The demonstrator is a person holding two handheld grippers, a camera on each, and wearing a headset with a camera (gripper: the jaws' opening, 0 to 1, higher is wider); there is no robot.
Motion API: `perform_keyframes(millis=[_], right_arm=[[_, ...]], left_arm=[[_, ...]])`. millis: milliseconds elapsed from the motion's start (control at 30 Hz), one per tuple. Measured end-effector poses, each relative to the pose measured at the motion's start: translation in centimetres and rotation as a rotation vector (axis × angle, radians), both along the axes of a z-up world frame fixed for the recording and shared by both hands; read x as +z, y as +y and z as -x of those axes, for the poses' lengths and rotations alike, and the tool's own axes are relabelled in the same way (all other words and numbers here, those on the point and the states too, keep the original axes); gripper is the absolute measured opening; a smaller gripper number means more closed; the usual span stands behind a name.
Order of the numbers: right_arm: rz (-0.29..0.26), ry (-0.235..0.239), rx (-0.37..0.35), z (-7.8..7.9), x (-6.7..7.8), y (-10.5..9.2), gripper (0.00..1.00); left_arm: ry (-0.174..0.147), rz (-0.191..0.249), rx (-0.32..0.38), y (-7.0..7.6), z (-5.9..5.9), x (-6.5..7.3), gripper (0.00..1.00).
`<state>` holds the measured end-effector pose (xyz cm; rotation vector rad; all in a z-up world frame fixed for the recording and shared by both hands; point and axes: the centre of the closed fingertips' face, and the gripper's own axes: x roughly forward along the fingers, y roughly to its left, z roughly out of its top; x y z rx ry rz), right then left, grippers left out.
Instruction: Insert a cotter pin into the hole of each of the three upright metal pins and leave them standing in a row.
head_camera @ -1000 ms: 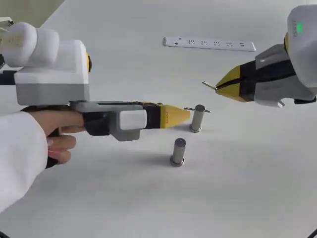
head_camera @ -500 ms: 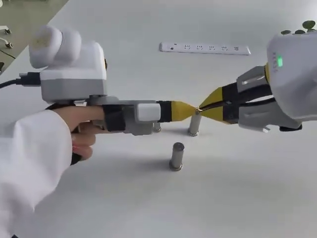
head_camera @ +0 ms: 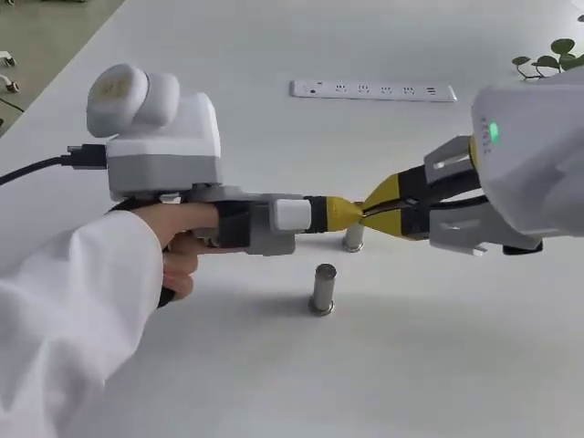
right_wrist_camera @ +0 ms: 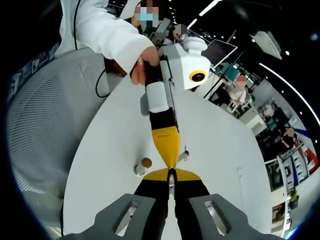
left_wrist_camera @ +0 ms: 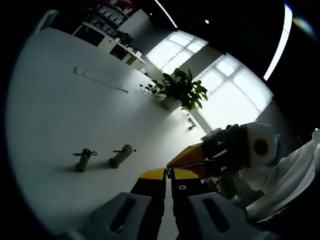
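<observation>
Metal pins [head_camera: 322, 288], two, stand beside left gripper [head_camera: 354, 213] and right gripper [head_camera: 370, 208], fingers [head_camera: 392, 193] narrowed, perhaps gripping a cotter pin [right_wrist_camera: 171, 179].

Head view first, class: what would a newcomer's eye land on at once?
Two yellow-tipped grippers meet tip to tip at mid-frame, the left gripper from the left and the right gripper from the right, by the top of a short upright grey metal pin. A second grey metal pin stands alone nearer the camera, and a long white power strip lies on the white table beyond.
</observation>
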<state>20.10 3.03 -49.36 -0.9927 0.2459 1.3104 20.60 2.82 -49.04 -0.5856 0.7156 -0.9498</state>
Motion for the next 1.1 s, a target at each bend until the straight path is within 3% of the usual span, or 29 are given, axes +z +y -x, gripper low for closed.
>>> perform_keyframes(millis=[333,567,700,767,967,1100], right_arm=[[-0.007,0.002,0.002,0.3,0.0,0.2,0.0],[-0.02,0.001,0.027,0.7,0.2,0.3,0.0],[-0.028,0.007,0.011,0.7,0.3,0.1,0.0],[-0.035,0.01,-0.004,0.5,0.4,0.0,0.1],[-0.106,0.122,-0.08,0.5,0.4,-1.0,0.17],[-0.159,0.233,-0.117,0.9,0.2,-1.2,0.19]], left_arm=[[-0.003,-0.02,-0.01,0.1,0.5,0.1,0.01],[0.03,-0.003,-0.007,0.2,0.9,0.2,0.0],[0.018,-0.001,-0.003,0.4,0.9,0.4,0.0],[0.011,-0.003,0.0,0.6,0.8,0.6,0.0],[-0.076,-0.052,-0.025,1.7,0.7,0.8,0.0],[-0.184,-0.113,-0.08,2.0,1.1,1.0,0.0]])
